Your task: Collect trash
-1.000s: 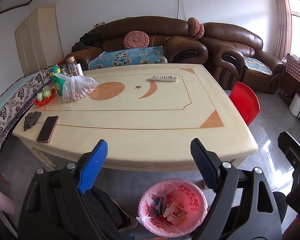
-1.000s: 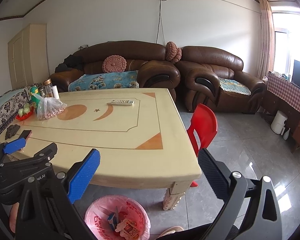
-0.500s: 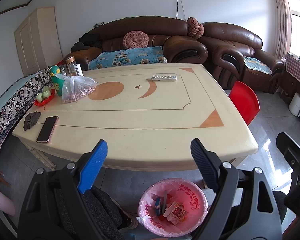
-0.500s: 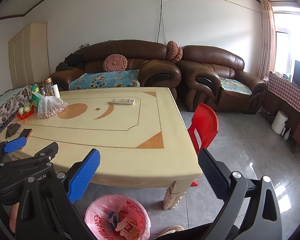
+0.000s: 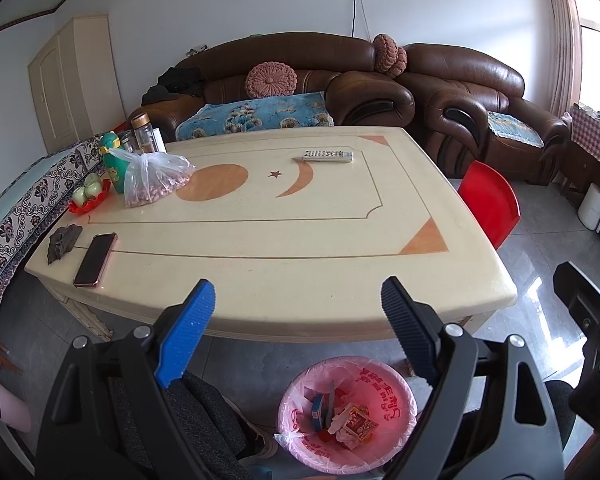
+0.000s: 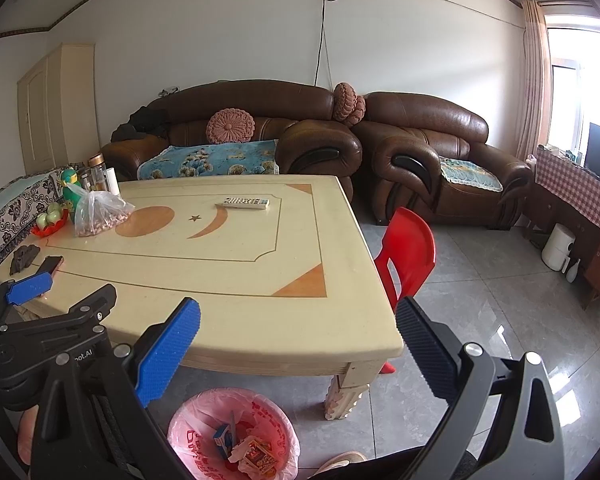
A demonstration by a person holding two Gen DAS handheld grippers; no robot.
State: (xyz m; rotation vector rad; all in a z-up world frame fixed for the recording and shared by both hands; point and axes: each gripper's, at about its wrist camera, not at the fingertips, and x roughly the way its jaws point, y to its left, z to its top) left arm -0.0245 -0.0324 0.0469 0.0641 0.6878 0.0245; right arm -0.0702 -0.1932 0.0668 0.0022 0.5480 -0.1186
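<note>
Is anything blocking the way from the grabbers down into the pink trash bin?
Nothing visible does. The left gripper and right gripper are both open and empty above the pink trash bin, which sits uncovered on the floor just in front of the table.

The right hand-held gripper (image 6: 296, 340) hangs over the near edge of the cream desk (image 6: 260, 280), its blue and black jaws spread wide with nothing between them. Below it on the grey floor stands a bin lined with a pink bag (image 6: 188, 432), holding small boxes and crumpled wrappers (image 6: 256, 454). At far left, the left hand-held gripper's blue finger (image 6: 30, 287) shows. On the desk lie a remote control (image 6: 245, 202), a phone (image 6: 53, 264) and a clear bag of nuts (image 6: 98, 214). A red plastic chair (image 6: 410, 256) stands just beside the desk.
</note>
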